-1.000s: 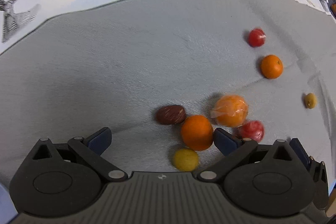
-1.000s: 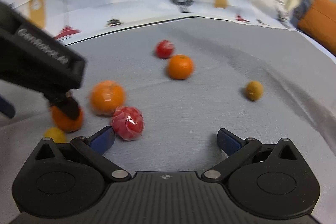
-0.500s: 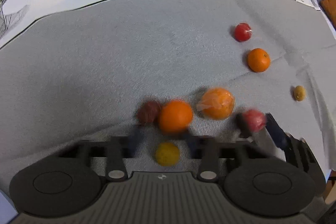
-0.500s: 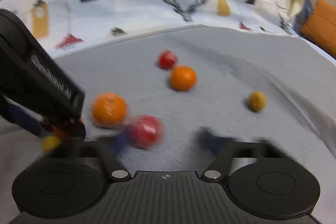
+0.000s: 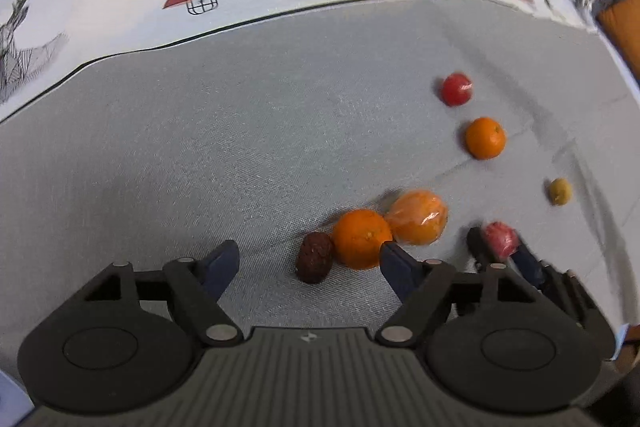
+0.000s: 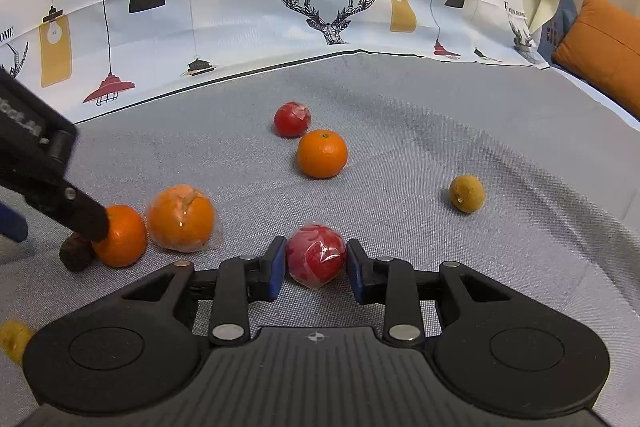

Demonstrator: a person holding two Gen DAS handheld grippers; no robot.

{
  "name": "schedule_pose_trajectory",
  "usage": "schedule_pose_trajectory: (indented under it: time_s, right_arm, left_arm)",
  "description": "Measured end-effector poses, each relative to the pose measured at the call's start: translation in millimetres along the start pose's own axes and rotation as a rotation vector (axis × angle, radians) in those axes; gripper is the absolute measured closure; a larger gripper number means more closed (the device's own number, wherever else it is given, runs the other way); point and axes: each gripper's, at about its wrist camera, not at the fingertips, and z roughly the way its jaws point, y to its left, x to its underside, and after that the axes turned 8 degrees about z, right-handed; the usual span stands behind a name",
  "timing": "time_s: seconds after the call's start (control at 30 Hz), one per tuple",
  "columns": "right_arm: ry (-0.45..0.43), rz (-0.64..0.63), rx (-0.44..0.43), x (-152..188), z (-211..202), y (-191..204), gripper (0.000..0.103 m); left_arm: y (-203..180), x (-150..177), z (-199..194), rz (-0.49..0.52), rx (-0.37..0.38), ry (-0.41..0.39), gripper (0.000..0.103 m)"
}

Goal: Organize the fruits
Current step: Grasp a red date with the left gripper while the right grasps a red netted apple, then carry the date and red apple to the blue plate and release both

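Since a second ago, the small yellow fruit beside the left gripper [image 5: 308,263] is gone from its view, and its fingers are opening, nothing between them. Lower centre, the right gripper [image 6: 316,269] is closing its fingers on the wrapped red fruit [image 6: 316,261] lying on the grey surface [image 6: 400,131].

Right gripper [image 6: 316,269], wide apart a second ago, is closing on the wrapped red fruit [image 6: 316,261], now between its pads; left gripper [image 5: 308,263] shut, is reopening; small yellow fruit no longer lies before it.
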Motion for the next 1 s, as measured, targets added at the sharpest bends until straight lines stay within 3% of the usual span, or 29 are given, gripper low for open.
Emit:
schedule_pose_trajectory:
  time_s: [0.1,0.23,0.4,0.53,0.63,0.73,0.83,0.87,1.0]
  right_arm:
    - [0.001,0.004,-0.004,0.0,0.3,-0.7,0.069]
    - [0.001,0.007,-0.004,-0.1,0.1,-1.4,0.069]
    - [0.001,0.009,-0.003,0.1,-0.2,-1.5,0.069]
    - [0.003,0.015,-0.005,0.1,-0.2,-1.5,0.069]
    - [0.003,0.016,-0.004,0.3,-0.5,-1.5,0.069]
    - [0.003,0.014,-0.002,0.1,-0.4,-0.8,0.069]
    - [0.002,0.017,-0.003,0.6,-0.5,-1.1,0.069]
    - [0.002,0.015,-0.001,0.5,-0.6,-1.0,0.068]
    - [-0.008,0.01,0.008,1.2,0.4,0.3,0.063]
  left_arm:
    - [-0.9,-0.9,2.4,0.003,0.013,0.001,0.021]
    - [-6.4,3.8,0.0,0.102,0.007,-0.009,0.022]
    - [-7.7,8.4,-4.4,0.189,0.008,-0.053,0.042]
    - [-8.5,10.3,-6.9,0.311,0.076,-0.04,0.045]
    - [-8.2,16.8,-3.0,0.367,0.038,-0.041,0.045]
    - [-5.7,15.9,11.2,0.357,0.003,-0.014,0.046]
    - [-8.2,15.2,17.0,0.347,-0.009,-0.025,0.056]
    - [-9.3,15.2,15.1,0.342,0.001,-0.037,0.075]
    - [-17.0,19.4,4.7,0.364,-0.007,-0.073,0.075]
